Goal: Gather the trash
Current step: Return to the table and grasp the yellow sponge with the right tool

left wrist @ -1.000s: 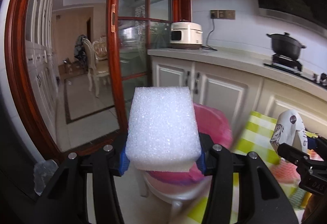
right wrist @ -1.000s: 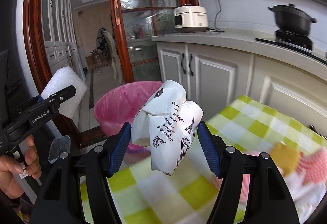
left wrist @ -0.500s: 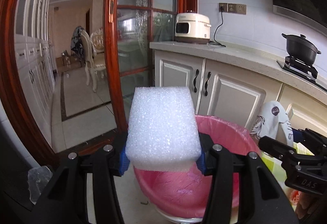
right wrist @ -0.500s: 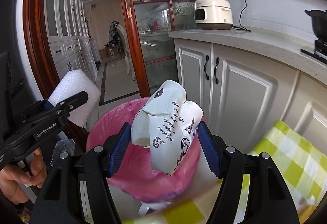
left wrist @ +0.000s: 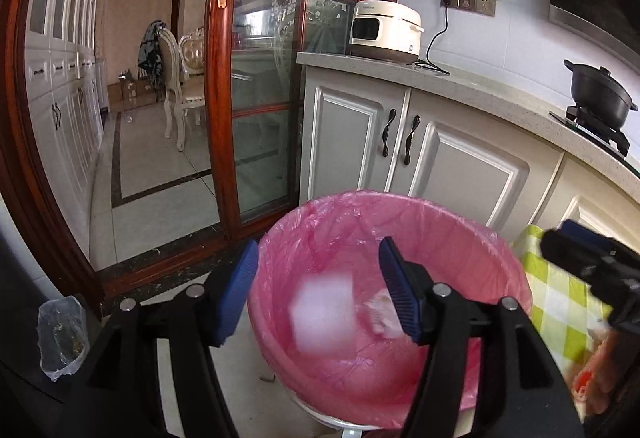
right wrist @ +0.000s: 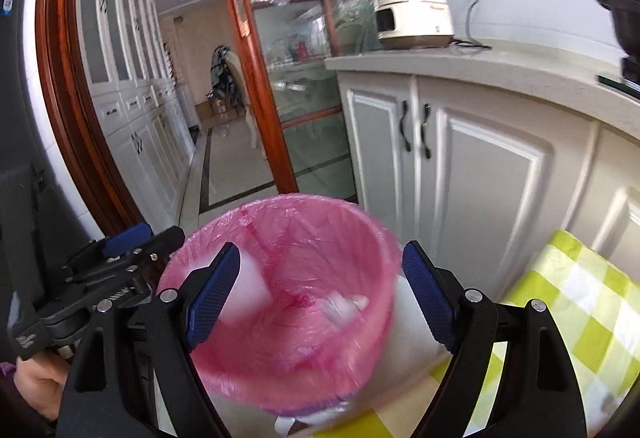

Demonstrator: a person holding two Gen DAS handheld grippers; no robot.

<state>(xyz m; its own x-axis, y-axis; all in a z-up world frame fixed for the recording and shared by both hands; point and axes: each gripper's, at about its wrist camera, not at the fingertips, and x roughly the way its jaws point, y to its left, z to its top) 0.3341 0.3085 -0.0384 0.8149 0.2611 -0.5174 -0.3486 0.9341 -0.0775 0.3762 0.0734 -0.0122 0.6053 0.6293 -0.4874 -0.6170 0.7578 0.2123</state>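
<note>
A white bin lined with a pink bag (left wrist: 472, 238) stands below both grippers, also in the right wrist view (right wrist: 360, 238). My left gripper (left wrist: 318, 292) is open and empty above it. A white foam block (left wrist: 324, 312), blurred, is inside the bag and also shows in the right wrist view (right wrist: 252, 288). The crumpled printed paper bag (left wrist: 380, 312) lies inside beside it, seen in the right wrist view too (right wrist: 344, 308). My right gripper (right wrist: 320, 294) is open and empty over the bin. The left gripper appears at the left of the right wrist view (right wrist: 136, 242).
A table with a green checked cloth (right wrist: 572, 302) is right of the bin. White kitchen cabinets (left wrist: 400, 146) stand behind it, with a rice cooker (left wrist: 384, 30) and a black pot (left wrist: 600, 94) on the counter. A red-framed glass door (left wrist: 256, 86) is at the left.
Both grippers have opened over the bin. The foam block and the paper bag have dropped out of them into the pink bag.
</note>
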